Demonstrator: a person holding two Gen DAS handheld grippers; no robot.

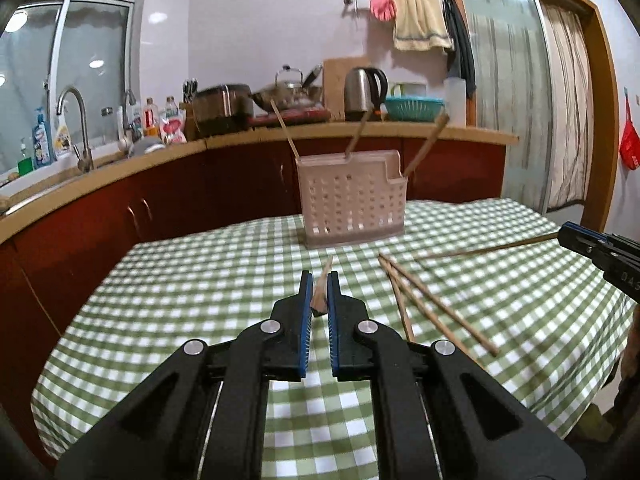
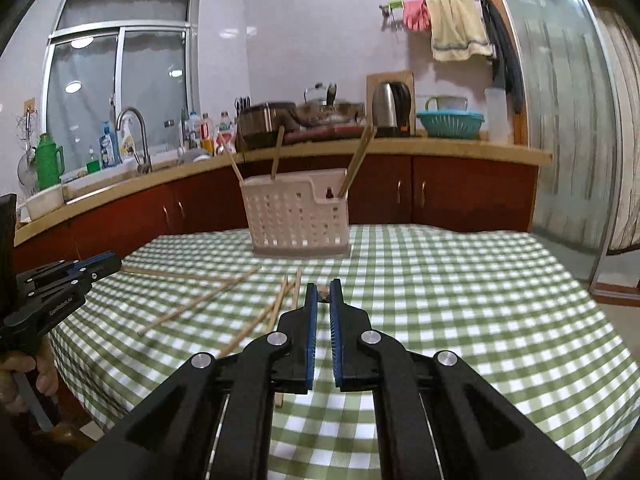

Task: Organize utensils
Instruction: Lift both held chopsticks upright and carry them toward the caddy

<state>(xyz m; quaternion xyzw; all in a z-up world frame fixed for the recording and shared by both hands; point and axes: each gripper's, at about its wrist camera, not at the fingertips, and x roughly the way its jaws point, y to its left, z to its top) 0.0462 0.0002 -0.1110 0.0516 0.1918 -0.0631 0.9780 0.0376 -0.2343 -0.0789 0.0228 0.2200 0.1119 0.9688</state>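
Observation:
A pale perforated utensil holder (image 1: 352, 200) stands at the far side of the checked table, with several chopsticks upright in it; it also shows in the right wrist view (image 2: 298, 216). My left gripper (image 1: 319, 280) is shut on a wooden chopstick (image 1: 322, 288) that points toward the holder. My right gripper (image 2: 324, 290) is shut on the end of another chopstick (image 2: 322, 293); in the left wrist view it (image 1: 568, 236) holds that long stick (image 1: 488, 249) level above the table. Loose chopsticks (image 1: 432, 304) lie on the cloth between the grippers, also in the right wrist view (image 2: 200, 300).
A green-and-white checked cloth (image 2: 460, 300) covers the table. Behind it runs a kitchen counter (image 1: 360, 132) with red cabinets, a sink and tap (image 1: 76, 128), bottles, pots, a kettle (image 1: 364, 92) and a teal basket (image 1: 414, 108). A sliding door (image 2: 568, 120) is at right.

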